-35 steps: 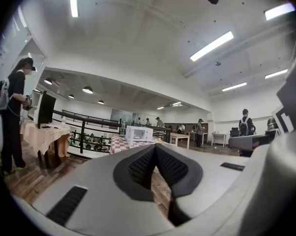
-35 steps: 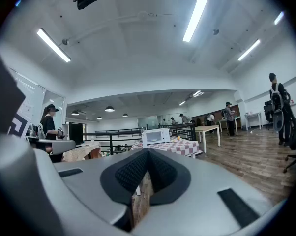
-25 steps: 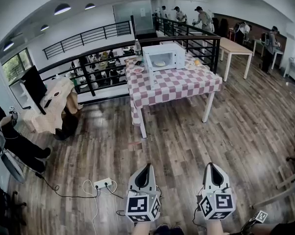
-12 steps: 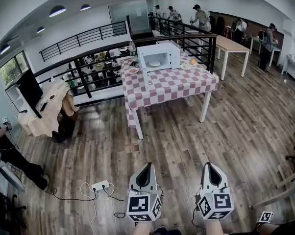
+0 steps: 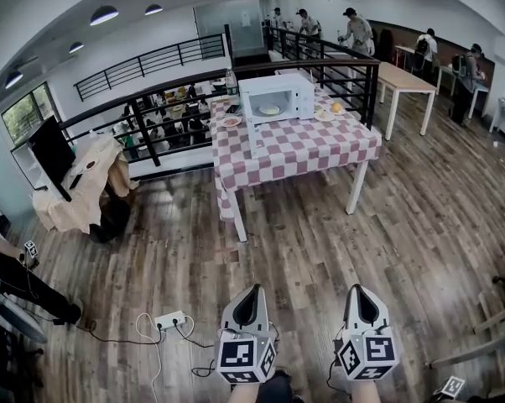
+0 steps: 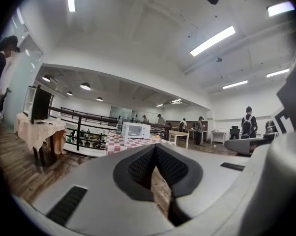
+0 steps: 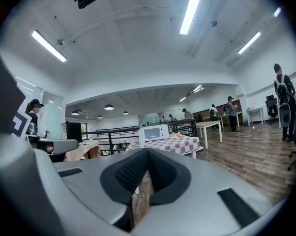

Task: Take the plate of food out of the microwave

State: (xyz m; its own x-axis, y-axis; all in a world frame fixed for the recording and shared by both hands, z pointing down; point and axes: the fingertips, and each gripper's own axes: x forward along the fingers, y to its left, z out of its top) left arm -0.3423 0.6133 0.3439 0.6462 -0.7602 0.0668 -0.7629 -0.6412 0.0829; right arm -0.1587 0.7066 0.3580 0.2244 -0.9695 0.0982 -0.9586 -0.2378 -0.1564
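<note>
Left gripper [image 6: 155, 147]: jaws together, nothing between them. Microwave [image 6: 136, 130]: white, on checked table [image 6: 117, 140]. Left of microwave: black railing [image 6: 84, 127], dark monitor [image 6: 40, 103]. Right of microwave: wooden table [image 6: 179, 133], standing people [image 6: 248, 124].

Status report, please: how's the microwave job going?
Left tool, right tool shut, empty. Plate sits inside open microwave, far ahead. Nothing seen blocking the way.

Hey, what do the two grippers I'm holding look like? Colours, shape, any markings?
They match. The left gripper and right gripper have light grey, wedge-shaped shells that taper to a point, with a dark lining inside. Each carries a cube of black-and-white square markers: left cube, right cube. Seen close, the pads are black with a fine grid texture.
</note>
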